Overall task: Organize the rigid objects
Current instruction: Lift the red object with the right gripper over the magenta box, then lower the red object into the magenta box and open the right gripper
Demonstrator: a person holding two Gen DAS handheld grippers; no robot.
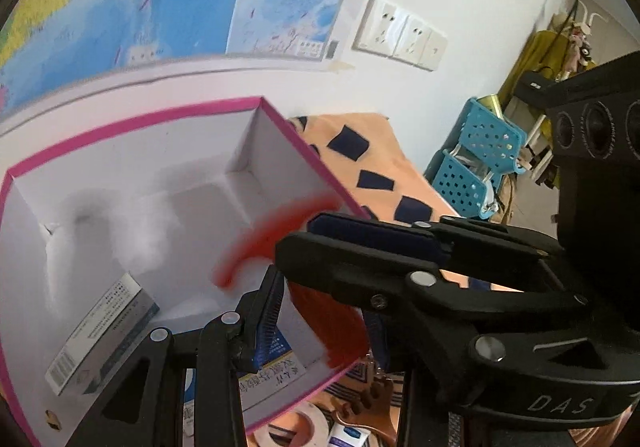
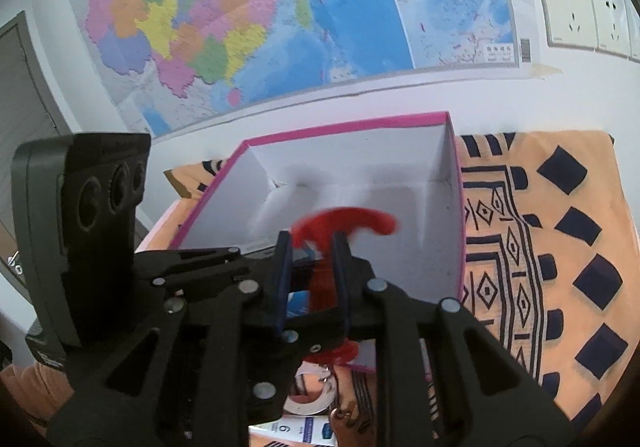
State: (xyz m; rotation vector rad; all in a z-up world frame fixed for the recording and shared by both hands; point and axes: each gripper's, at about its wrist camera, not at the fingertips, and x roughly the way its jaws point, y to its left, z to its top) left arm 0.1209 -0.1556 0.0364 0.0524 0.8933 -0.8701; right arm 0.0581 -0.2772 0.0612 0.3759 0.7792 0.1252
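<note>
The right gripper [image 2: 310,271] is pinching a blurred red hook-shaped object [image 2: 340,223] over the pink-rimmed box [image 2: 352,127]; the left gripper [image 1: 320,307] is nearly closed on that box's near wall.

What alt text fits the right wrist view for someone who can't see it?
The right gripper is shut on a blurred red curved object, holding it over an open pink-rimmed white box on an orange patterned cloth. The left gripper crosses in from the left; a colourful wall map hangs behind.
</note>
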